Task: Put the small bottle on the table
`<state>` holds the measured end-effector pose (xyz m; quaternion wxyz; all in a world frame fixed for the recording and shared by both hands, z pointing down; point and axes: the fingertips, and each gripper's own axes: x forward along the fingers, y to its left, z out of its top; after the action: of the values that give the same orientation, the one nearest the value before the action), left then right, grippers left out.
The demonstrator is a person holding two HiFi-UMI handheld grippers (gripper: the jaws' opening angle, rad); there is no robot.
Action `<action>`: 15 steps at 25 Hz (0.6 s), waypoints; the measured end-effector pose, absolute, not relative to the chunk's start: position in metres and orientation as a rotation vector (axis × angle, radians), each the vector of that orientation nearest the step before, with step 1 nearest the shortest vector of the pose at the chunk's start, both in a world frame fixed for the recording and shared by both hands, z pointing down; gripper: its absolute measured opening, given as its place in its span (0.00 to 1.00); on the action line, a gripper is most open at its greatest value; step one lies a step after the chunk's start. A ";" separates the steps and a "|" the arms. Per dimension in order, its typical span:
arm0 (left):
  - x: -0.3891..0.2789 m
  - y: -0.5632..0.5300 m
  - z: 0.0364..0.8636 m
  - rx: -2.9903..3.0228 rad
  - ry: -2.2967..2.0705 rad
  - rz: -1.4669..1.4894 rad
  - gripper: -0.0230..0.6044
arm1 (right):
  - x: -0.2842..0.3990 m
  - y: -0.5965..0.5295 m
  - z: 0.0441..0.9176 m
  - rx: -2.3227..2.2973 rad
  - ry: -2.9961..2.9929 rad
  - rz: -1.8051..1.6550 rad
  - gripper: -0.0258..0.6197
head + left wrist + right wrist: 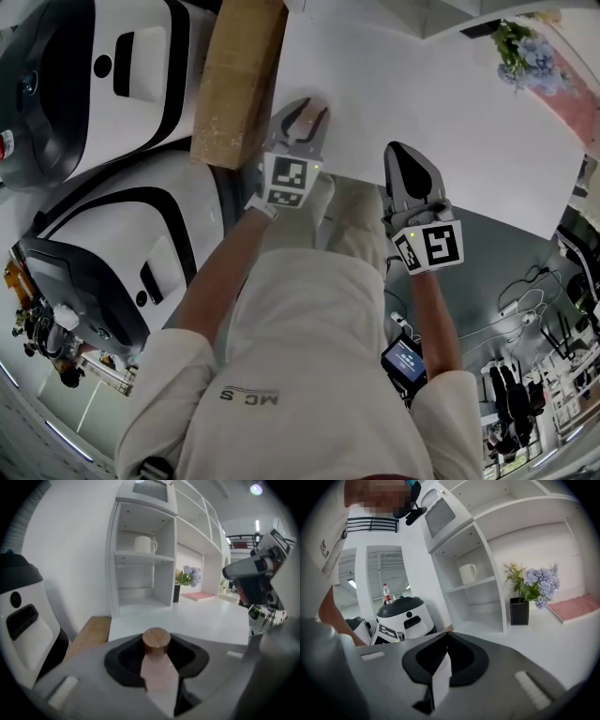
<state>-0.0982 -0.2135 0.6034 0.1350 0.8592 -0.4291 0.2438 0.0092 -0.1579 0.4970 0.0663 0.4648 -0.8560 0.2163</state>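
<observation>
Presently: left gripper (pixel 306 117) has its jaws clamped on the small bottle (pixel 158 670). Pale pink body pinched between the pads, round wooden cap (pixel 156 641) pointing forward past the jaw tips. The bottle is carried in the air over the near left part of the white counter (pixel 422 94), close to its edge, not standing on it.

Right gripper (pixel 403 157): jaws closed tip to tip, nothing between them. It sits beside the left gripper at the counter's near edge, the two apart.

Containers:
- White shelf unit (pixel 172 564) at the back of the counter. A white mug (pixel 144 544) stands upright in the upper compartment of its narrow left column.
- Black square vase (pixel 519 611) on the counter just right of the shelf unit, holding pale blue and cream flowers (pixel 534 583).
- Flat pink mat or tray (pixel 576 607) lying on the counter right of the vase; which of the two cannot be told.

Surroundings:
- Brown box (pixel 234 80) along the counter's left edge, just beside the left gripper.
- Two white machines with black trim left of the counter, one farther off (pixel 112 66), one nearer the person (pixel 122 253).
- In the right gripper view, a clear bottle with a red label (pixel 385 592) shows above a machine's dark top.
- The counter between the held bottle and the shelf unit lies as open white surface.
</observation>
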 end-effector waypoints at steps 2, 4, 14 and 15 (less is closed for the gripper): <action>-0.098 -0.214 0.604 2.469 -1.245 0.692 0.26 | 0.010 -0.157 0.496 1.403 -2.581 0.648 0.04; -0.098 -0.214 0.604 2.451 -1.245 0.686 0.32 | 0.011 -0.156 0.494 1.406 -2.581 0.642 0.04; -0.101 -0.217 0.568 2.447 -1.280 0.636 0.41 | 0.023 -0.148 0.475 1.457 -2.577 0.614 0.04; -0.100 -0.217 0.561 2.455 -1.277 0.626 0.41 | 0.023 -0.148 0.472 1.464 -2.578 0.610 0.04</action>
<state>-0.1000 -0.2168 0.5615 0.1513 0.8553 -0.4450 0.2181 0.0232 -0.1475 0.4719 0.0572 0.4829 -0.8503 0.2013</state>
